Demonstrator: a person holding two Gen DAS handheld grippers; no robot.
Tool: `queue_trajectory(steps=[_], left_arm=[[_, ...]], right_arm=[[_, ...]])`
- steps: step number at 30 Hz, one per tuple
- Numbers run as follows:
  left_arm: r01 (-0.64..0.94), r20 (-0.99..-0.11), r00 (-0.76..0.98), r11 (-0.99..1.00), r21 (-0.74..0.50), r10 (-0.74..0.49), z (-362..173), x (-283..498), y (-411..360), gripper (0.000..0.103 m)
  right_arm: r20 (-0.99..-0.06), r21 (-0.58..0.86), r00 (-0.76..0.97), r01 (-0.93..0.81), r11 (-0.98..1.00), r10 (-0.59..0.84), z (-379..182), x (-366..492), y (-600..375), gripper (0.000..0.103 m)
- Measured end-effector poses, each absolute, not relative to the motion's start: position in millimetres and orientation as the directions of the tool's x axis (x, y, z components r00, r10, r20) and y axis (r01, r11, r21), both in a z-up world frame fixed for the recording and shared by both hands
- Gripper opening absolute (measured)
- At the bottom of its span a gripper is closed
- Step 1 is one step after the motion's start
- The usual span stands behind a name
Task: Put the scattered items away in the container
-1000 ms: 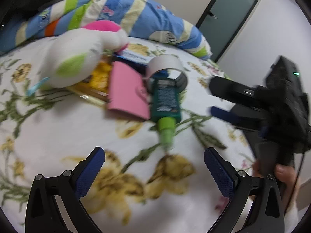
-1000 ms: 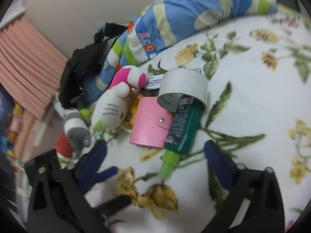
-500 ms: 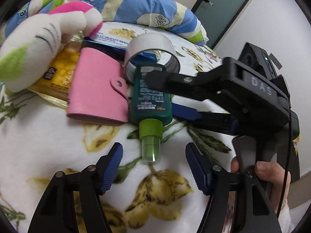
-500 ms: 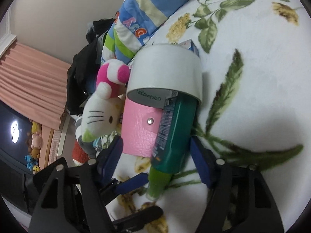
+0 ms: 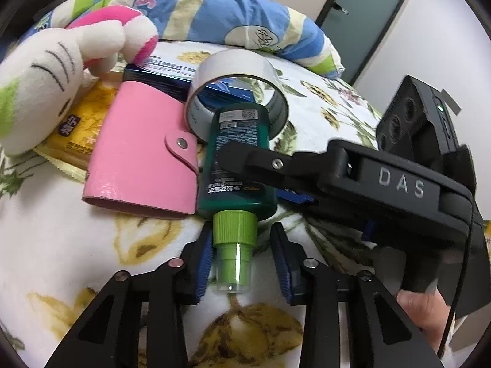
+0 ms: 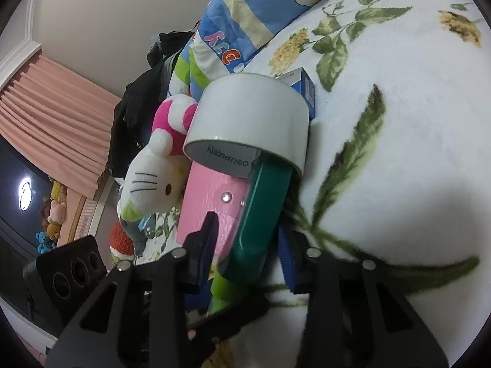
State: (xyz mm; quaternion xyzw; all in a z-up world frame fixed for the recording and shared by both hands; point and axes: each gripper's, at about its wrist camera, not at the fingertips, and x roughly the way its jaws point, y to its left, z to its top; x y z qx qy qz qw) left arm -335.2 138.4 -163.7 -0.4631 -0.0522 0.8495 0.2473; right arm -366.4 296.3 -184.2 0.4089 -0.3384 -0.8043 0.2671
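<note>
**Both Claws Closing on the Bottle**

On the flowered bedspread, the green bottle lies beside a pink wallet, its base inside a tape roll. Left gripper jaws are closing around the bottle's cap; contact is unclear. Right gripper jaws are closing across the bottle's body, its left pad against the wallet.

Dark green bottle with lime cap — pink wallet, white floral blanket.
</note>
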Motion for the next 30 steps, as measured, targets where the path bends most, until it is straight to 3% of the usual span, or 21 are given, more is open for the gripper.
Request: queue_trajectory(steps=[4, 11, 20, 22, 26, 30], left_arm=[[-0.374, -0.767, -0.449, -0.876, -0.304, 0.458, -166.9, -325.9, 142.1, 0.030], [-0.405, -0.778, -0.430, -0.868, -0.288, 0.458, -165.6, -292.1, 153.1, 0.030], [-0.464, -0.733, -0.482, -0.850, -0.251, 0.479, -98.2, -246.6, 145.5, 0.030], [-0.478, -0.717, -0.495, -0.843, -0.247, 0.491, -80.5, -235.5, 146.8, 0.030], [-0.500, -0.708, -0.509, -0.838, -0.219, 0.489, -59.4, -216.5, 153.2, 0.030], [-0.476, -0.721, -0.483, -0.840, -0.260, 0.497, -61.2, -213.6, 145.0, 0.030]], right_arm=[[-0.469, 0.782, -0.522, 0.131, -0.609, -0.713, -185.5, -358.2, 297.9, 0.030], [-0.452, 0.821, -0.538, 0.061, -0.568, -0.712, -178.9, -322.9, 306.6, 0.030], [-0.429, 0.828, -0.582, 0.052, -0.558, -0.691, -129.3, -262.7, 320.0, 0.030], [-0.406, 0.830, -0.596, 0.076, -0.552, -0.693, -112.3, -250.5, 320.3, 0.025], [-0.453, 0.774, -0.624, 0.080, -0.628, -0.637, -78.5, -230.7, 319.9, 0.025], [-0.484, 0.768, -0.619, 0.039, -0.639, -0.619, -79.4, -214.9, 332.6, 0.026]])
